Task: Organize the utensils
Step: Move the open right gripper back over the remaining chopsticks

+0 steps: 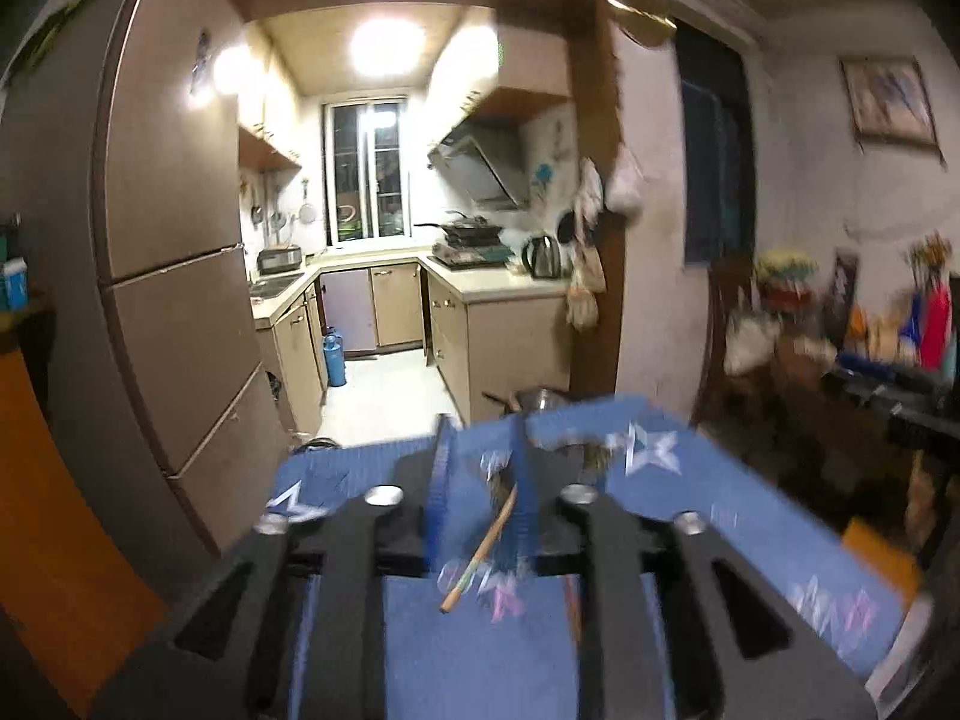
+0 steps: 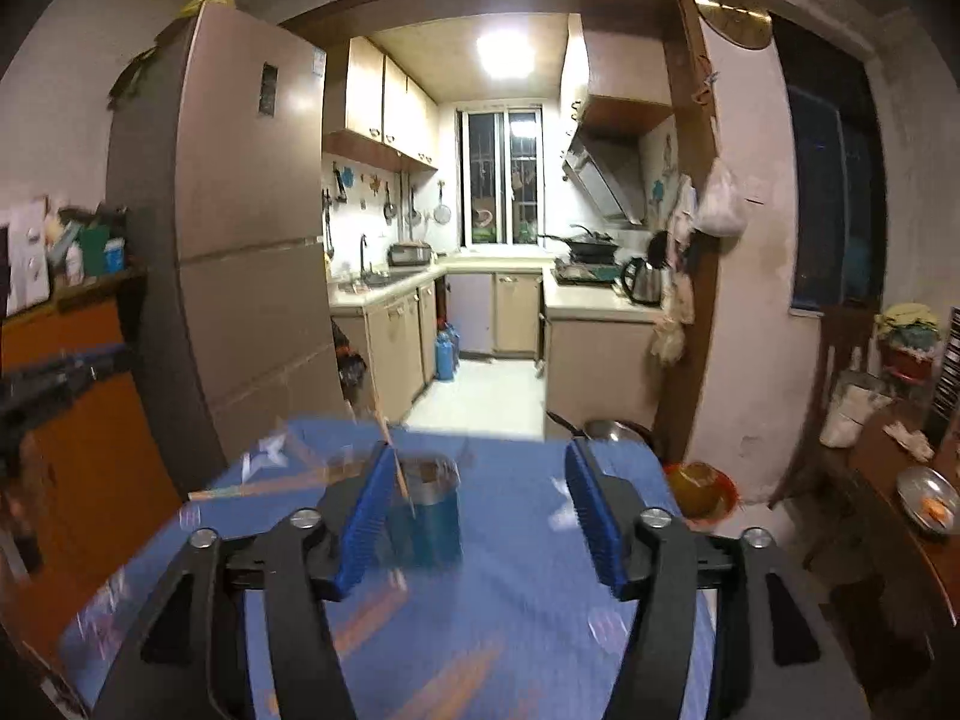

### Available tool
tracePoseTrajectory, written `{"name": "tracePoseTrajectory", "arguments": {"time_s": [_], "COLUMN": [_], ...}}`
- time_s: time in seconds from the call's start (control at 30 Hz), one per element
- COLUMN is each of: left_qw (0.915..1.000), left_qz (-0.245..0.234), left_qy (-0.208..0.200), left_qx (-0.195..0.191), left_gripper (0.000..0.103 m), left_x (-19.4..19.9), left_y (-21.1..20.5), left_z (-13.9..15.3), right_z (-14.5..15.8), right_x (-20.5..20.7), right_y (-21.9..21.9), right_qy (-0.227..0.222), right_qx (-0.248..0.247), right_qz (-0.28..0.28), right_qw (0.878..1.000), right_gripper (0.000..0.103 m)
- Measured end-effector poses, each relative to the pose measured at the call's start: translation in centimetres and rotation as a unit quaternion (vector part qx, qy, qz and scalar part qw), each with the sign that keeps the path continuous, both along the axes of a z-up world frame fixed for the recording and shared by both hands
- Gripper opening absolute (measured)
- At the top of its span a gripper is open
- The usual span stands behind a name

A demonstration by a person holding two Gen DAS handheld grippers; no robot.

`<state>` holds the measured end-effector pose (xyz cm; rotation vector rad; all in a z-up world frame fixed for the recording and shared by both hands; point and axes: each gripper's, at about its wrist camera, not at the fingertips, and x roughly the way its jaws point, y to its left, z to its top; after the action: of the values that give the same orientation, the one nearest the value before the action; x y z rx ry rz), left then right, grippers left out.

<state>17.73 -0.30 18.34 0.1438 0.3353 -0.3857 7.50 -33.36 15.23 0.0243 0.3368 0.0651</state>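
Observation:
A blue cloth with white stars covers the table (image 1: 720,510). My left gripper (image 1: 480,438) hangs over it, its blue pads a little apart. A wooden chopstick (image 1: 480,552) slants in the gap, close by the right pad, and neither pad presses on it. In the right wrist view my right gripper (image 2: 480,450) stands wide open over the cloth (image 2: 516,600). A blue holder with a metal rim (image 2: 429,516) stands between its fingers, close to the left pad and untouched. One chopstick (image 2: 393,462) leans out of the holder. Blurred chopsticks (image 2: 270,483) lie on the cloth at the left.
An orange bowl (image 2: 699,486) sits at the table's far right corner. A metal pan (image 2: 606,429) stands on the floor beyond it. A tall fridge (image 2: 252,240) and an orange cabinet (image 2: 72,450) are at the left, a cluttered side table (image 2: 900,480) at the right. The kitchen opens straight ahead.

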Motion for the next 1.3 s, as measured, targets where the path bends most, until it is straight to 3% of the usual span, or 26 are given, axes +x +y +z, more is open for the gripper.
{"name": "tracePoseTrajectory", "arguments": {"time_s": [0.1,0.2,0.3,0.4,0.5,0.63,0.83,0.9,1.0,1.1,1.3], "left_qw": [0.9986,0.9905,0.9819,0.9784,0.9748,0.9701,0.9724,0.9714,0.9500,0.9249,0.8993], "left_qz": [-0.030,-0.061,-0.058,-0.033,-0.008,0.007,-0.002,0.016,0.064,0.111,0.131], "left_qy": [0.035,0.115,0.163,0.195,0.221,0.242,0.226,0.234,0.302,0.349,0.387], "left_qx": [0.027,0.044,0.077,0.062,0.033,0.019,0.057,0.040,-0.049,-0.101,-0.156], "left_gripper": [0.033,0.033,0.033,0.032,0.032,0.032,0.032,0.032,0.032,0.032,0.033], "left_x": [-2.9,-3.3,-2.6,-1.3,-0.3,0.4,1.1,2.1,5.3,7.0,6.9], "left_y": [0.3,-0.3,-1.5,0.0,2.6,4.3,4.0,4.9,8.2,9.8,9.0], "left_z": [-3.9,-9.6,-15.5,-19.1,-20.4,-20.5,-20.0,-19.6,-20.4,-22.0,-23.1], "right_z": [-4.5,-9.9,-14.2,-17.6,-17.8,-16.0,-14.1,-14.0,-14.1,-14.1,-13.1], "right_x": [-5.6,-9.5,-11.6,-12.8,-12.5,-11.7,-9.0,-8.7,-8.5,-7.6,-4.1], "right_y": [-0.4,-0.6,0.0,0.5,1.1,1.9,2.8,3.1,3.6,3.9,7.5], "right_qy": [0.029,0.075,0.112,0.138,0.139,0.118,0.110,0.111,0.114,0.116,0.128], "right_qx": [-0.012,0.010,0.039,0.078,0.087,0.066,0.063,0.064,0.058,0.050,-0.008], "right_qz": [-0.002,0.002,0.004,0.010,0.016,0.029,0.052,0.052,0.056,0.063,0.114], "right_qw": [1.000,0.997,0.993,0.987,0.986,0.990,0.991,0.990,0.990,0.990,0.985], "right_gripper": [0.062,0.062,0.062,0.062,0.062,0.062,0.062,0.062,0.062,0.062,0.062]}}
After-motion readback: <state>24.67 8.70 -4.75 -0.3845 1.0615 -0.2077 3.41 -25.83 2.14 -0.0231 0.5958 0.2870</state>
